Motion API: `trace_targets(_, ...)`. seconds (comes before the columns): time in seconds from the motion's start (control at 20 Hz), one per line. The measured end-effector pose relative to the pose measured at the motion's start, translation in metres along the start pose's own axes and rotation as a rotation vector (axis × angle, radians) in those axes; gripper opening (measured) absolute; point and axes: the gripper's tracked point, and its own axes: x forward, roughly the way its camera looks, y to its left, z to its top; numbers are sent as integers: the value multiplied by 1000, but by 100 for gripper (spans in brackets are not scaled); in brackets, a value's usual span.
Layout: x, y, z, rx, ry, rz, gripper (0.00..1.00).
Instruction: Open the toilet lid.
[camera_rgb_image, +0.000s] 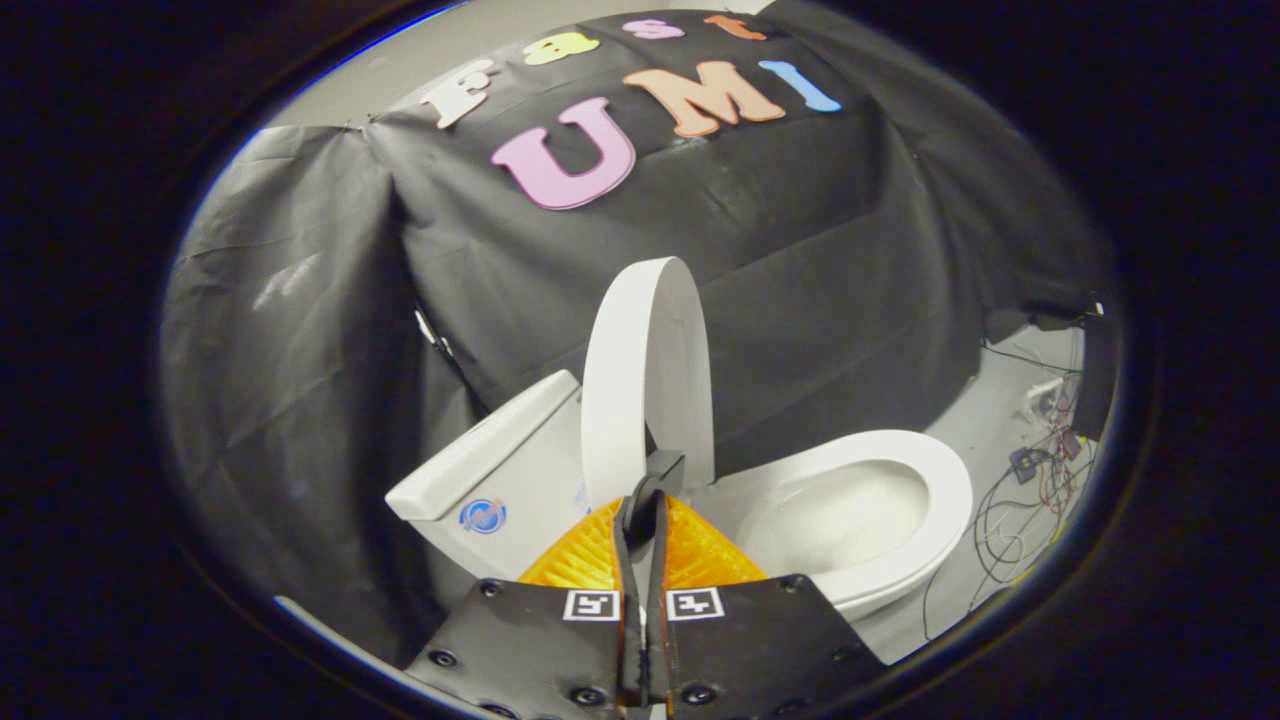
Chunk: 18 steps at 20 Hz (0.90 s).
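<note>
Here the tool is pinched closed on the raised toilet lid edge

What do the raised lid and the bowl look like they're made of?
The raised white oval toilet lid looks like smooth matte plastic: thin, even edge, no glare. The white toilet bowl seems glazed ceramic, with soft sheen inside its thick rounded rim. The gripper is pinched shut on the lid's lower edge.

- I count one toilet, its one lid raised upright.
- One tank, at ten o'clock from my fingers.
- One gripper, its fingers closed together.
- One tangle of cables, at three o'clock.
</note>
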Motion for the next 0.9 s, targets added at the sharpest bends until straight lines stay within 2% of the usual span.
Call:
trace_targets(0.3,18,46,-6,-70,29,93,3)
trace_targets(0.9,46,107,-34,-222,95,206,3)
